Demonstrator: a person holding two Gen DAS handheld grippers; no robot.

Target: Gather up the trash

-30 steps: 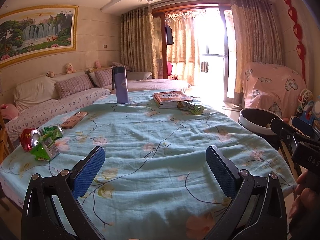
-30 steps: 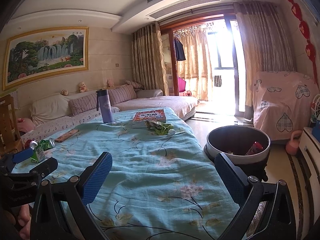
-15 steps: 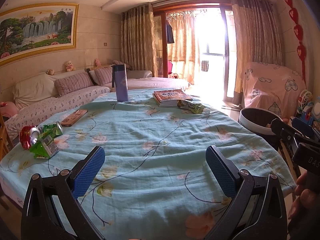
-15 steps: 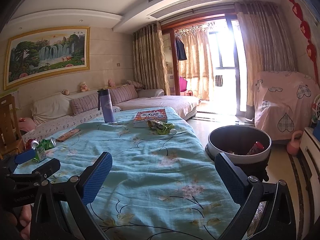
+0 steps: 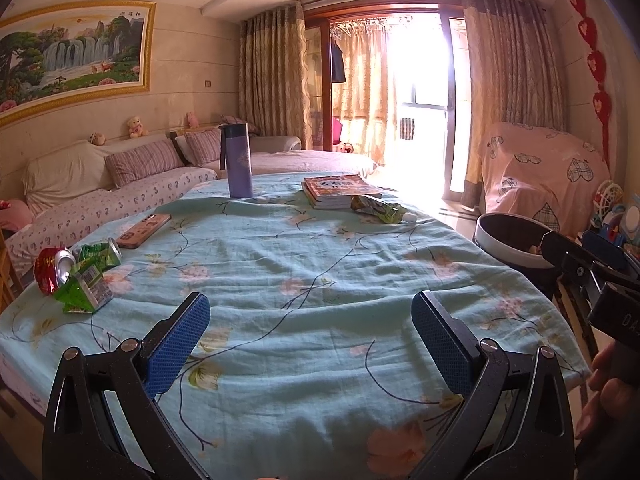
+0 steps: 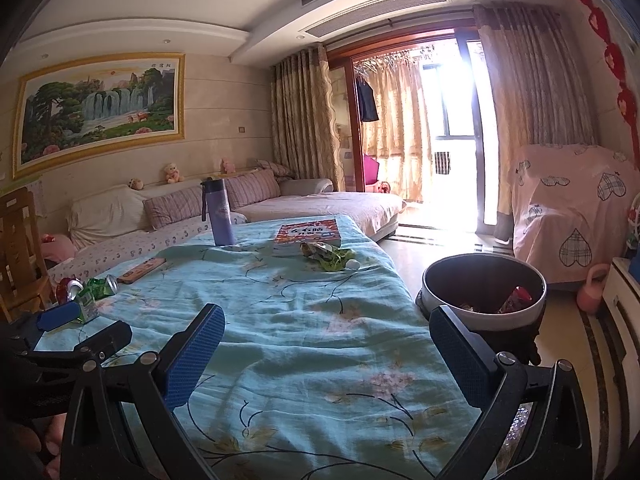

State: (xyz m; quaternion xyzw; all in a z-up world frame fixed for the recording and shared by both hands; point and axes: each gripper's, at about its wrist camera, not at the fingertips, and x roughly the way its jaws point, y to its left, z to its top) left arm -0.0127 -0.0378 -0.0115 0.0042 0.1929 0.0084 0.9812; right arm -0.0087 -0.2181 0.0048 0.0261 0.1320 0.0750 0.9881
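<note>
A crushed red can [image 5: 50, 270] [image 6: 66, 289], a green can [image 5: 102, 255] [image 6: 102, 286] and a green carton [image 5: 84, 286] lie together at the table's left edge. A crumpled green wrapper [image 5: 378, 209] [image 6: 330, 256] lies beside the books at the far end. A round trash bin [image 6: 484, 294] [image 5: 512, 242] stands on the floor right of the table, with some trash inside. My left gripper [image 5: 310, 334] hovers open over the near tablecloth, holding nothing. My right gripper [image 6: 326, 354] is open and empty too, above the table's right side.
A purple bottle [image 5: 238, 160], a stack of books [image 5: 340, 191] and a phone [image 5: 144, 230] sit on the light blue floral tablecloth [image 5: 320, 272]. A sofa [image 5: 100, 196] runs behind the table. A covered armchair [image 6: 572, 208] stands at right, a wooden chair [image 6: 20, 248] at left.
Both views have shifted slightly, with the table scene sitting a little higher in the right wrist view. Both grippers stay open and nothing on the table has moved.
</note>
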